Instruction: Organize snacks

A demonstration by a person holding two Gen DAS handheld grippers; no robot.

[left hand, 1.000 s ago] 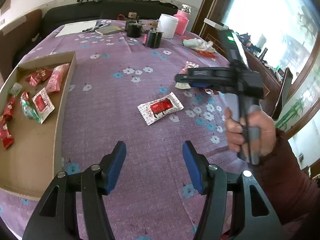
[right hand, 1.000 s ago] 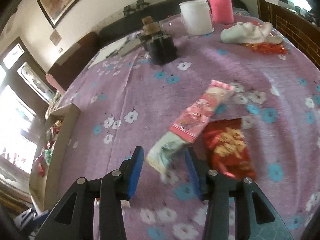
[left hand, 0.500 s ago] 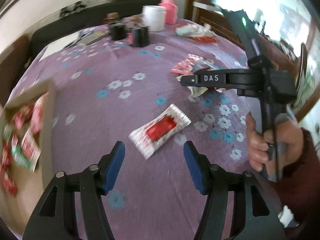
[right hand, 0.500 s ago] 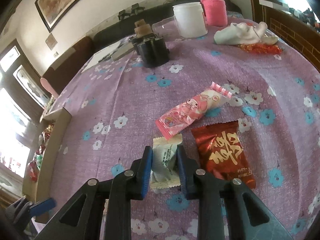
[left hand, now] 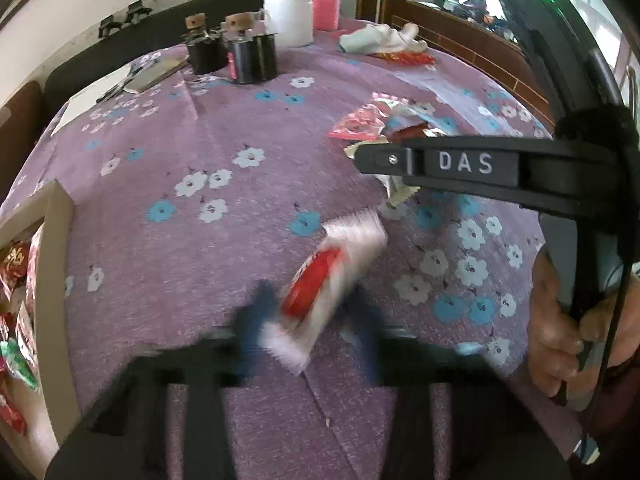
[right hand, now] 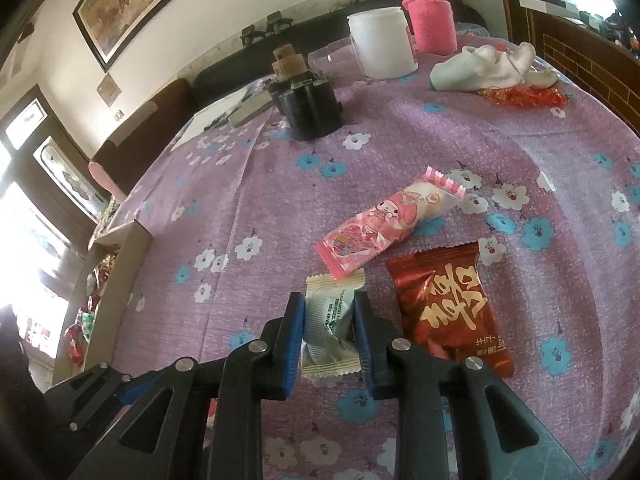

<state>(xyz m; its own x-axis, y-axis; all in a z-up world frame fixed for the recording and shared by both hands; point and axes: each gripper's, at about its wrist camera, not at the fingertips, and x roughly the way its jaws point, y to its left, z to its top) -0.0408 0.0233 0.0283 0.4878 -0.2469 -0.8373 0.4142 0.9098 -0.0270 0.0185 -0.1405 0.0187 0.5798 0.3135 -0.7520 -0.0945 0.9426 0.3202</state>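
Purple cloth with white and blue flowers [right hand: 400, 152] is covering the whole table, and a framed painting [right hand: 132, 4] is hanging on the wall behind it. At the left edge a cardboard box [left hand: 60, 280] is sitting with several red and green snacks [left hand: 16, 320] lying inside. Beside it, the left gripper [left hand: 308, 320] is looking very blurred; a white packet with a red label [left hand: 328, 284] is lying between its fingers, but I cannot tell whether they are pressing it. Further right, the right gripper [right hand: 329, 328] is squeezing a pale green-white packet [right hand: 330, 320] between its blue pads [right hand: 294, 336], low over the cloth. A pink cartoon packet [right hand: 392, 220] is touching the top of that packet, and a red foil packet [right hand: 448, 304] is lying just beside the right finger.
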